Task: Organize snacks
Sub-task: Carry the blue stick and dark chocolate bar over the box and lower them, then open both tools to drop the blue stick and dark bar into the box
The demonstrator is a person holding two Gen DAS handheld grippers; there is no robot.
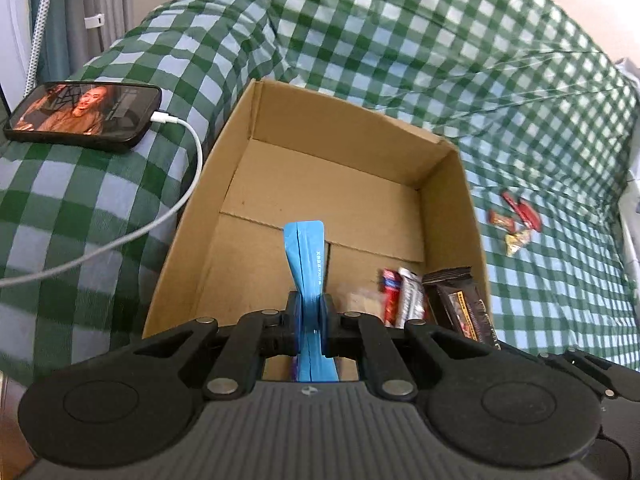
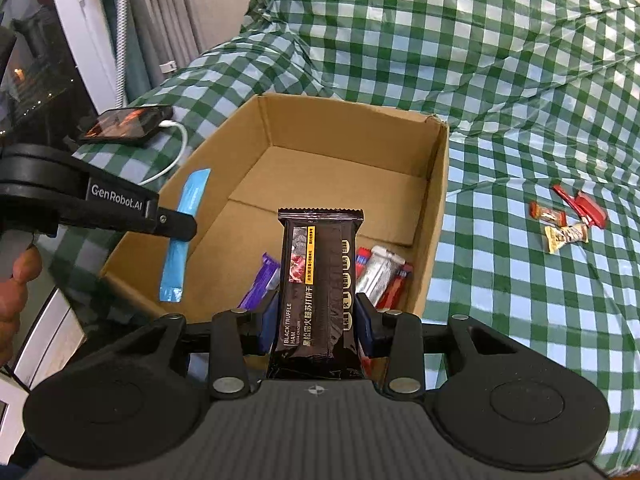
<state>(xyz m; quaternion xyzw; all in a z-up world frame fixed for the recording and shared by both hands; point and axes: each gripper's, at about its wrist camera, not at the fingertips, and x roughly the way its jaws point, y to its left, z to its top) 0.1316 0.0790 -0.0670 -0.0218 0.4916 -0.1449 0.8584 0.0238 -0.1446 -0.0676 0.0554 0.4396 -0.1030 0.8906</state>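
Observation:
An open cardboard box (image 1: pixel 352 132) stands on the checked cloth. My left gripper (image 1: pixel 310 312) is shut on a thin blue packet (image 1: pixel 306 256), held edge-on over the box's near left part. In the right wrist view the left gripper (image 2: pixel 180 226) and its blue packet (image 2: pixel 194 192) hang by the box's left wall (image 2: pixel 132 256). My right gripper (image 2: pixel 318 320) is shut on a black cracker packet (image 2: pixel 320 280) above the box's near end. Inside lie a purple snack (image 2: pixel 260 284) and silver and red bars (image 2: pixel 380 276). Three small candies (image 2: pixel 564 220) lie on the cloth to the right.
A phone (image 1: pixel 84 116) with a lit screen lies left of the box, its white cable (image 1: pixel 188 200) curving along the box's left side. A person's hand (image 2: pixel 16 280) holds the left gripper. Green-and-white checked cloth (image 1: pixel 440 40) rises in folds behind the box.

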